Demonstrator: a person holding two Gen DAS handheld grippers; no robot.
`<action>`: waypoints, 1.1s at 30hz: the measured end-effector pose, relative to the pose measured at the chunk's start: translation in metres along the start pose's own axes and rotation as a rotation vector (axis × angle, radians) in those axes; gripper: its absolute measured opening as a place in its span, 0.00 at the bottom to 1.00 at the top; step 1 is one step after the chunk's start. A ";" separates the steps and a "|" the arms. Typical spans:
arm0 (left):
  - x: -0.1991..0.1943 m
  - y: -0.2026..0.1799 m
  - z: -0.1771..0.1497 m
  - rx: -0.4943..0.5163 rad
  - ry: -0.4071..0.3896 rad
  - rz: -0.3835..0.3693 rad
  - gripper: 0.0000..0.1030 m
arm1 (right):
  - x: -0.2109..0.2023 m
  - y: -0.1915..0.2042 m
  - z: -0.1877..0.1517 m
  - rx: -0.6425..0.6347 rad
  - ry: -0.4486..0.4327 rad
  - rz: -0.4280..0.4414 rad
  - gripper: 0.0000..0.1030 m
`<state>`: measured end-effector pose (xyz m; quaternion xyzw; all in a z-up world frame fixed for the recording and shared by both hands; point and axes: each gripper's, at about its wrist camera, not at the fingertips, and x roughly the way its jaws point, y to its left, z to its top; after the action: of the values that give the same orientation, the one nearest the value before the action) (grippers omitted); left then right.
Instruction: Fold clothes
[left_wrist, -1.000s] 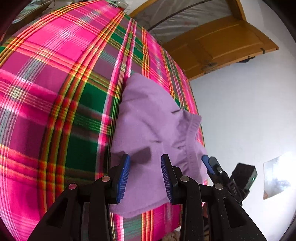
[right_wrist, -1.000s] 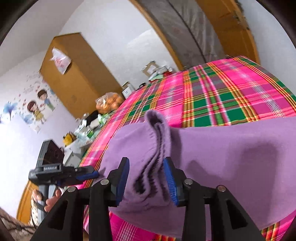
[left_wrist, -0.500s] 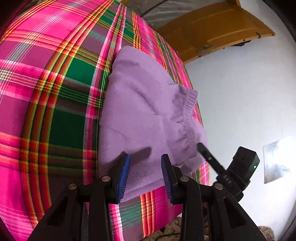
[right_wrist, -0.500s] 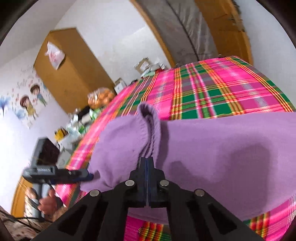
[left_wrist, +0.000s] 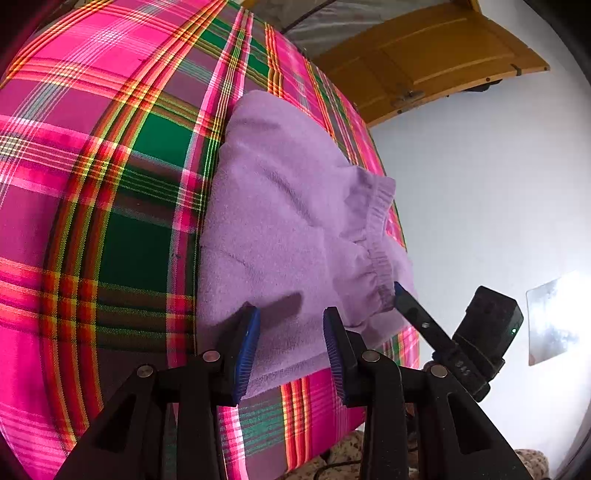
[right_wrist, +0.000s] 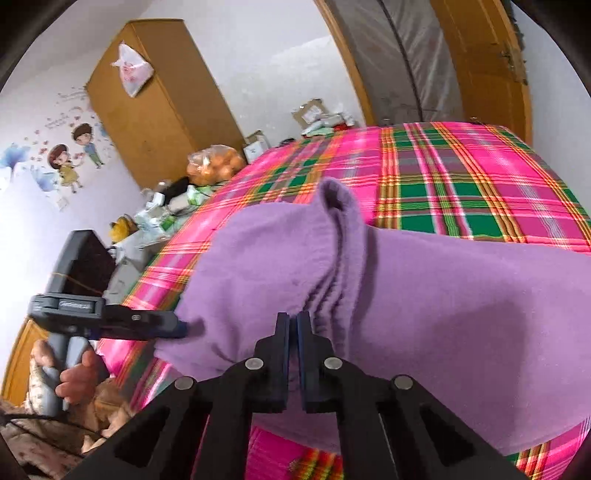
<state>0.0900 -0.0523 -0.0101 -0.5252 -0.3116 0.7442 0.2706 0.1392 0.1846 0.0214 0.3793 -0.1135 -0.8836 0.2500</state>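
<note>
On near right edge of plaid bed (left_wrist: 110, 206): purple fleece garment (left_wrist: 280, 206), soft, light, bulky. Right tongs (right_wrist: 294, 325) pinched on elastic waistband; left tongs (left_wrist: 291, 332) half-open over hem, gripping nothing. Grab bunched edges.

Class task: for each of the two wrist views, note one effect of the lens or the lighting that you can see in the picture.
Left wrist view: the fisheye lens bulges the plaid blanket into a dome, and a finger throws a dark shadow on the purple garment. Right wrist view: the door frame bows into a curve, dark corners ring the picture, and a soft shadow lies on the garment's right side.
</note>
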 end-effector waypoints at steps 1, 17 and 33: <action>0.000 0.000 0.000 -0.003 0.000 -0.002 0.36 | -0.006 -0.001 0.000 0.013 -0.014 0.011 0.04; -0.001 0.003 0.002 0.012 0.025 -0.016 0.36 | -0.007 -0.050 0.021 0.178 -0.050 0.009 0.33; 0.003 0.006 0.007 0.008 0.034 -0.029 0.36 | 0.076 -0.084 0.051 0.285 0.070 0.110 0.42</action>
<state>0.0819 -0.0555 -0.0141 -0.5321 -0.3114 0.7324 0.2889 0.0283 0.2165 -0.0230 0.4347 -0.2495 -0.8298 0.2455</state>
